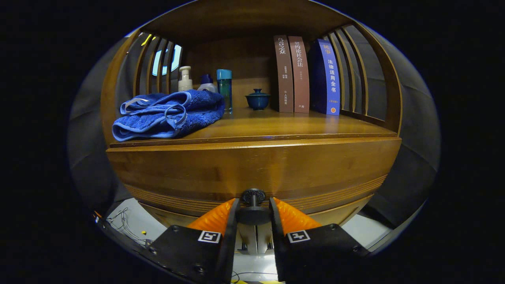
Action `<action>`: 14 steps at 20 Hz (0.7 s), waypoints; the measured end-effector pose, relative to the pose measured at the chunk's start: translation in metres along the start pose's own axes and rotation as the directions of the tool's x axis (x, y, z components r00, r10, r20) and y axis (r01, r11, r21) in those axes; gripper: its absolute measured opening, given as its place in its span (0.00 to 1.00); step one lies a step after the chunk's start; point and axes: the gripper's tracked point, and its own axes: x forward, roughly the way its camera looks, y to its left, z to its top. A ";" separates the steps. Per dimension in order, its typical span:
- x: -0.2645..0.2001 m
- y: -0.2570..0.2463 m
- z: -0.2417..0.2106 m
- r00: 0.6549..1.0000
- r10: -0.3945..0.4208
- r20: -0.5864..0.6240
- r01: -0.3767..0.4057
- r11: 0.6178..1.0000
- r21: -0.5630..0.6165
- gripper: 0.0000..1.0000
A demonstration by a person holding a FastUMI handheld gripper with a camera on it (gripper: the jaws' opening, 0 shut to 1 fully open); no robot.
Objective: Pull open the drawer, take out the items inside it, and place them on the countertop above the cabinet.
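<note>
A: State the position and orientation of the drawer.

B: The drawer (252,169) sits shut in the wooden cabinet (118,90), directly under the worktop (276,124). Its front panel runs long side to side and faces the gripper (253,209) squarely. The round dark knob (253,196) is at the lower middle of that panel, pointing straight out toward the fingers.

A: State the condition of the fingers.

B: The fingers (215,217) are clenched around the knob, one on each side of its stem, both touching it.

A: List what stands above the drawer.

B: A folded blue towel (167,114) lies above the drawer's left end, at the front edge. Behind the towel stand a pump bottle (184,79), a white bottle with a blue cap (206,83) and a teal bottle (224,88). A small lidded blue bowl (257,99) sits above the knob, further back. Two brown books (292,75) and a blue book (327,77) stand upright above the drawer's right half.
</note>
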 end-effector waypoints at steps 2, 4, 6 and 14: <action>0.001 -0.002 0.003 1.000 -0.008 -0.004 0.008 1.000 -0.028 0.36; -0.001 -0.001 0.001 1.000 -0.003 -0.015 0.002 0.999 -0.043 0.29; -0.001 0.000 0.002 1.000 0.012 -0.027 -0.013 0.999 -0.039 0.29; -0.032 0.000 -0.010 0.997 0.024 -0.077 -0.027 0.999 -0.030 0.29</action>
